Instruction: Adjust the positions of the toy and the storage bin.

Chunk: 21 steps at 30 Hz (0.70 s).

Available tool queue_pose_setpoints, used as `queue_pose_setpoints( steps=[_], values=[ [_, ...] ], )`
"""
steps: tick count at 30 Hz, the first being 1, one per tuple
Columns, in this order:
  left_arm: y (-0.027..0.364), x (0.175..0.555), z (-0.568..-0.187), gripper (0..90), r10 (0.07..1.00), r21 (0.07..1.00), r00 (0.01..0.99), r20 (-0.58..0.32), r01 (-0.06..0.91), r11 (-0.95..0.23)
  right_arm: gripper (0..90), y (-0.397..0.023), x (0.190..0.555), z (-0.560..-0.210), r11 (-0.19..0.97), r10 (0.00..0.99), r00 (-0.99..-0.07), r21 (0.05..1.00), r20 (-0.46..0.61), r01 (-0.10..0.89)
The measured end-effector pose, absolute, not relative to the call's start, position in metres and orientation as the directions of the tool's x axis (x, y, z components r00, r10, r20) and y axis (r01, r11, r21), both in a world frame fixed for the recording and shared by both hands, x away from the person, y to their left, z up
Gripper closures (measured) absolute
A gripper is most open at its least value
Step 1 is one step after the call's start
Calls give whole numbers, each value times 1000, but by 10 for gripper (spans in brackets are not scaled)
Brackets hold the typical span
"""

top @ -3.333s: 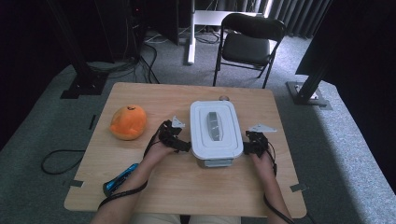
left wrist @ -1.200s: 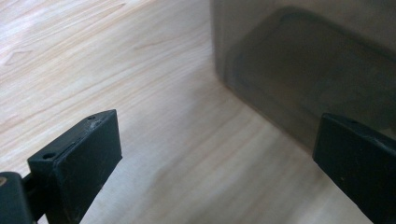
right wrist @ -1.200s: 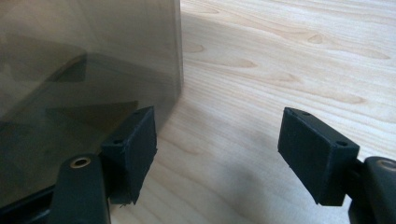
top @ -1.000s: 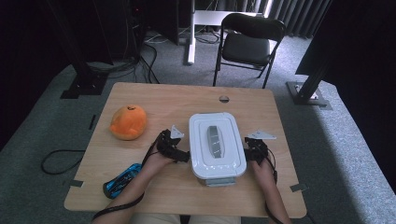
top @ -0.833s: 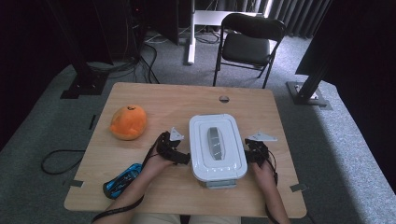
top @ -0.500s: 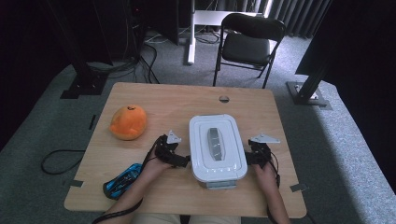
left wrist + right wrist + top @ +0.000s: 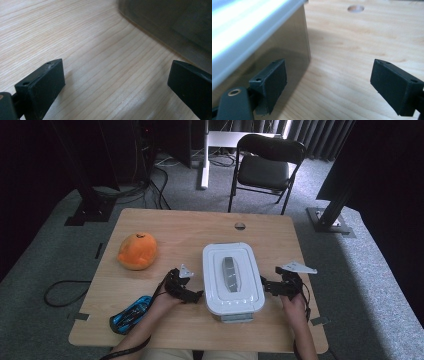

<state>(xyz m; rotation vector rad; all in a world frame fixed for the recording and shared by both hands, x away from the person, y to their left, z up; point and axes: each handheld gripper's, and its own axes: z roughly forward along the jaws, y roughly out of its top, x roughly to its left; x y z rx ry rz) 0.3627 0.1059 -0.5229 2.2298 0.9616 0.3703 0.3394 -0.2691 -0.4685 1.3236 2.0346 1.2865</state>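
High view: white lidded box (image 7: 232, 280)

Grey carpet (image 7: 45, 270), black folding chair (image 7: 264, 167), dark curtains (image 7: 320, 135).

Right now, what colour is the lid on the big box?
White, with a grey handle down its middle. The lid shows best in the high view.

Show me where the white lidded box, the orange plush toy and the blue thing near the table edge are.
white lidded box (image 7: 232, 277): high view, grey handle on its lid.
orange plush toy (image 7: 136, 251): high view, middle of its body.
blue thing (image 7: 130, 314): high view, middle of its top.
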Motion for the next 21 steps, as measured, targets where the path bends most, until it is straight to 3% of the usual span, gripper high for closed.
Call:
queue_pose_setpoints(
  steps=[12, 21],
  values=[
    [101, 359, -524, 17, 754, 683, 657, 14, 544, -487, 125, -267, 320, -410, 86, 830, -524, 884, 192, 459],
    [100, 354, -524, 17, 778, 684, 629, 12, 562, -465, 119, -242, 309, -383, 156, 746, -639, 884, 187, 440]
  ],
)
